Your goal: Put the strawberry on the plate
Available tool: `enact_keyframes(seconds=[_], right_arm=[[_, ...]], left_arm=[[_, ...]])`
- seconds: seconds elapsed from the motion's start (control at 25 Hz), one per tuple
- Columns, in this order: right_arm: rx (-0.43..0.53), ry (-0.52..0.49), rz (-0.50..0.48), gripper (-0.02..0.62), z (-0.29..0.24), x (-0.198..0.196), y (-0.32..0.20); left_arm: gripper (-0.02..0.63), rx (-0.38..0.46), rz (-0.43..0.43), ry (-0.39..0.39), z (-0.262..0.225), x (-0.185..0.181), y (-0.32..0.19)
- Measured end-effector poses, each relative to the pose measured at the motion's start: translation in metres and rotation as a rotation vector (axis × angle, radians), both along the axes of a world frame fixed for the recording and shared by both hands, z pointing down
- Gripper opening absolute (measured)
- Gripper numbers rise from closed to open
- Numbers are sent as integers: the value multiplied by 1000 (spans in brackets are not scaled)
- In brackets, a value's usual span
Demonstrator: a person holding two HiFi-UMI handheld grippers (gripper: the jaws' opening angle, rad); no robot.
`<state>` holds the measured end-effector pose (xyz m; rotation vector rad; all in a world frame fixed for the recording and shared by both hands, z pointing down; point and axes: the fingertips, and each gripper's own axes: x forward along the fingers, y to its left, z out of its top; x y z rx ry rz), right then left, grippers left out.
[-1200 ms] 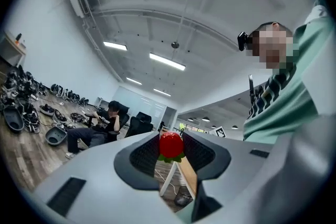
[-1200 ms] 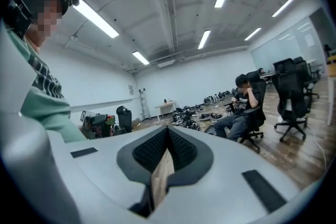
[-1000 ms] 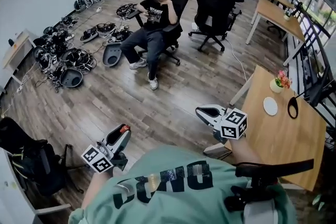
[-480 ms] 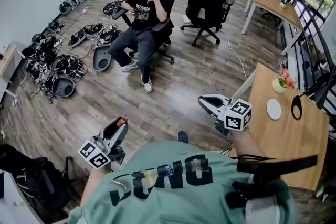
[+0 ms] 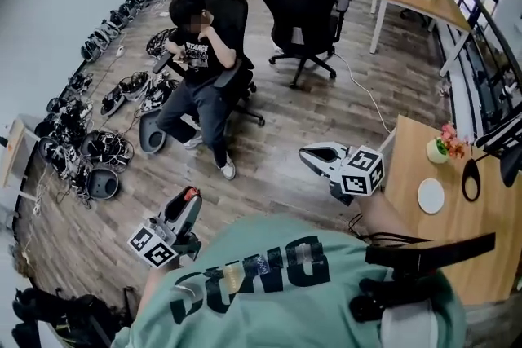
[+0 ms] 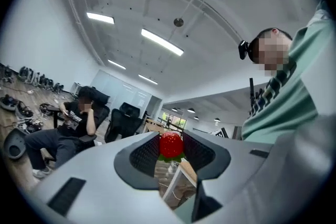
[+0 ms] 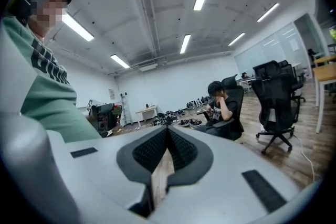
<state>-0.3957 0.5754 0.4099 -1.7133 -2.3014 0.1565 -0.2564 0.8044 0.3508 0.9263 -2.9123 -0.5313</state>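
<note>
**Well short of the plate: strawberry clamped in the left gripper**

Pinched between the tips of the left gripper (image 5: 186, 204), the strawberry (image 6: 170, 144) sits red and glossy with its green leaves hanging underneath. The ribbed pads press on its two flanks, so the jaws stand partly apart around it. It looks small and light, probably a little slippery on that shiny skin, and soft enough to bruise or squirt out if squeezed harder. Across the broad middle, as now, seems the sound place to hold it, rather than the tapered end or the leaves.

The right gripper (image 7: 168, 134) has its jaws closed together with nothing between them.

On the wooden table (image 5: 457, 257) at the person's right lies the white plate (image 5: 431, 196) — bare, nothing on it. Just beyond it a small pot (image 5: 441, 145) holds pink flowers. The berry is well apart from the plate, out over the floor on the person's far side.
</note>
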Motion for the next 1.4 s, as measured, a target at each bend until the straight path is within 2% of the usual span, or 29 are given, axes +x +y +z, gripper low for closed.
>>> enact_keyframes(seconds=[0.08,0.2,0.32,0.44,0.64,0.8,0.88,1.04,1.2,1.4], right_arm=[[-4,18,65,6,8,-18,-20],[-14,60,223,6,22,-38,-63],[-6,87,341,5,37,-51,-91],[12,90,501,6,43,-56,-113],[14,55,780,5,22,-69,-117],[17,68,936,5,16,-65,-103],[16,84,1035,6,16,-54,-102],[49,102,1135,6,16,-41,-94],[59,117,1286,6,15,0,-121],[18,103,1381,6,23,49,-174]], left_arm=[[141,-17,85,27,9,-36,-15],[141,7,200,76,25,-89,-28],[141,2,306,76,36,-132,-42],[141,23,480,64,40,-185,-63],[141,46,749,31,28,-272,-70],[141,38,878,20,18,-318,-57],[141,52,967,37,25,-335,-66],[141,68,1087,70,36,-352,-84],[141,87,1241,100,46,-341,-139],[141,58,1344,78,45,-311,-216]])
